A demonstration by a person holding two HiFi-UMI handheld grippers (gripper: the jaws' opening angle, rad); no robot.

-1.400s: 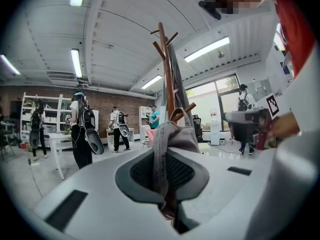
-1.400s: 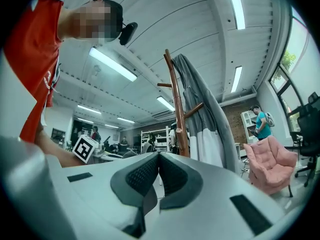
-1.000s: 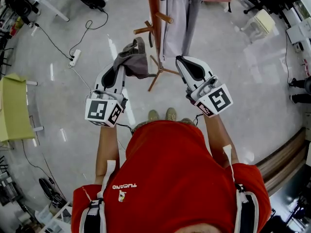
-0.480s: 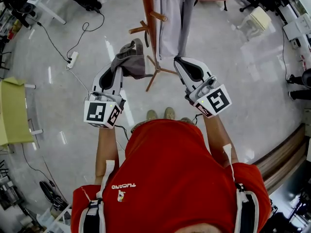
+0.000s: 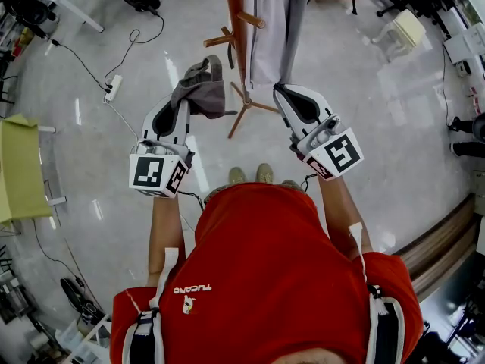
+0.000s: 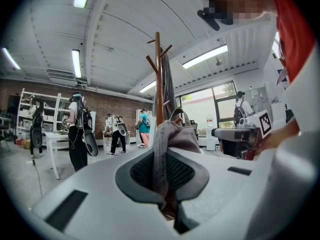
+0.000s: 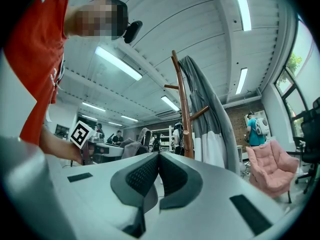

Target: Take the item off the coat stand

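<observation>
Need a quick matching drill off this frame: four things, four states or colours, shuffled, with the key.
Things:
1. left gripper
2. right gripper
3. coat
4. armchair

States:
A. hangs on the coat stand
B. shut on the grey cloth
C. pink
D. shut, nothing between the jaws

Pairs: 1-B, 2-D, 3-A, 4-C
</observation>
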